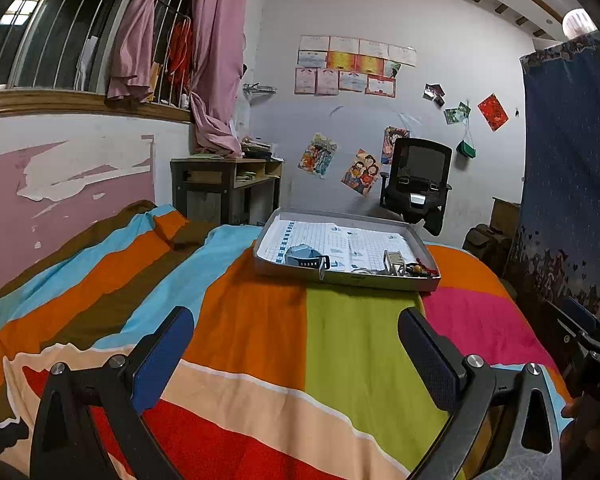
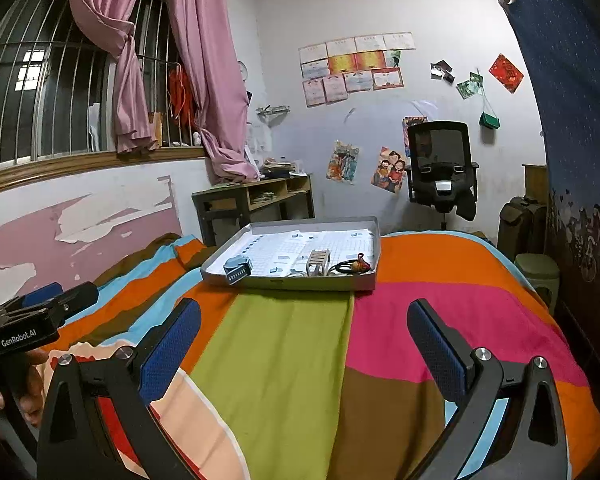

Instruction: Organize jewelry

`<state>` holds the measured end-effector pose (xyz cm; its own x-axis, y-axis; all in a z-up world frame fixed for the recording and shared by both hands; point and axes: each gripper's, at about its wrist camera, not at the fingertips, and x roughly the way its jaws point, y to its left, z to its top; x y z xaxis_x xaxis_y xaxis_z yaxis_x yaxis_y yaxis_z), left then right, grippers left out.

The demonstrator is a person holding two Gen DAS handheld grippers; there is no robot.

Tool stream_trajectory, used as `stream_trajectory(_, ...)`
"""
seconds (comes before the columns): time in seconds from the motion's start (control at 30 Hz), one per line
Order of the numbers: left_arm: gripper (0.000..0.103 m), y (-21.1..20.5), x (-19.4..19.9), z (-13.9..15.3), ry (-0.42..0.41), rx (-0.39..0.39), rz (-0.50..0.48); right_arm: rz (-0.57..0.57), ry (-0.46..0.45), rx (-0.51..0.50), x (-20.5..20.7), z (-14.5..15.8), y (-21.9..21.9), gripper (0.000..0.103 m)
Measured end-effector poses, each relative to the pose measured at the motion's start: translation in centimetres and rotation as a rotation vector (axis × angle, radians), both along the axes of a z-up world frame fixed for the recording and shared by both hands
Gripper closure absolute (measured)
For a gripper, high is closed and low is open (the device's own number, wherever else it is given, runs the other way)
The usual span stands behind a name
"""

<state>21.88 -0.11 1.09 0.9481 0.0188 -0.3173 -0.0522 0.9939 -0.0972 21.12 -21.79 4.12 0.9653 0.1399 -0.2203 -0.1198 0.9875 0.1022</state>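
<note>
Matt cardboard tray (image 1: pixel 342 280), lined with gridded paper (image 1: pixel 340 240), rests on a soft, striped cloth bedspread (image 1: pixel 260 340). At 6 o'clock, 2 gripper pads (image 1: pixel 162 356) look dimpled blue rubber on matt black plastic.

We see a barred window (image 2: pixel 60 92) at upper left, pink curtains (image 2: pixel 204 60) knotted over it, and below it a wall with peeling pink paint (image 2: pixel 80 228). At centre, a wooden desk (image 2: pixel 256 200) and black office chair (image 2: pixel 440 168) stand against a white wall hung with certificates (image 2: pixel 352 68); a striped, many-coloured bedspread (image 2: pixel 292 340) fills the lower frame.
</note>
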Motion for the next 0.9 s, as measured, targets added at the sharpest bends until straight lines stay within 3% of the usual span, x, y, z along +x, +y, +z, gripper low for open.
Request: stream_trajectory(0.9,0.0,0.07,0.22,-0.16,0.003,0.009,0.001,-0.002,0.0,0.004,0.44,0.19,0.33,0.002)
